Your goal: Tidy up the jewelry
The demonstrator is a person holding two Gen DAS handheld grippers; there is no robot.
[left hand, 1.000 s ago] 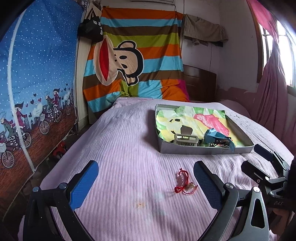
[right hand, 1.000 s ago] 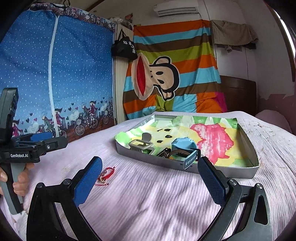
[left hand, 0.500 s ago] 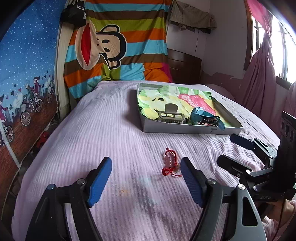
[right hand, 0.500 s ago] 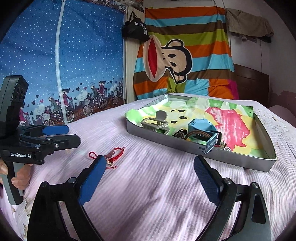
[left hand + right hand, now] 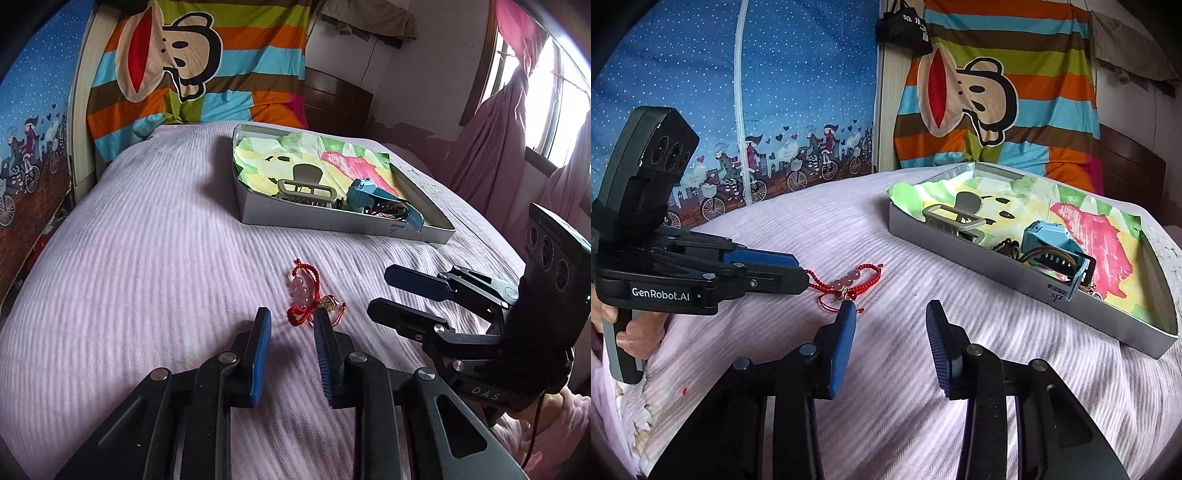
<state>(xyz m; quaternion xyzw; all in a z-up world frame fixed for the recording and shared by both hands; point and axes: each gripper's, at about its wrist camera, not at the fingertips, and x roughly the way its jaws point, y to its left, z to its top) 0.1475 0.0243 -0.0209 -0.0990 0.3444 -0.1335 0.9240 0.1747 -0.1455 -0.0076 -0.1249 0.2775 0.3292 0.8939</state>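
Observation:
A red cord bracelet [image 5: 308, 295] with pale beads and a gold charm lies on the pink bedspread; it also shows in the right wrist view [image 5: 846, 286]. My left gripper [image 5: 291, 319] is low over its near end, jaws narrowed with a gap, the bracelet's near loop between the fingertips. My right gripper [image 5: 891, 312] is open and empty, just right of the bracelet. A grey tray [image 5: 325, 221] lined with colourful paper holds a grey hair claw [image 5: 306, 186] and a blue watch [image 5: 373, 199].
The tray [image 5: 960, 253] sits on the bed beyond the bracelet. A striped monkey blanket [image 5: 199, 70] hangs at the bed's head. A blue wardrobe cover [image 5: 738, 92] stands at the left, a pink curtain [image 5: 498, 147] at the right.
My left gripper has dropped toward the bracelet and its jaws have narrowed around the near end. My right gripper has moved closer to the bracelet and narrowed somewhat.

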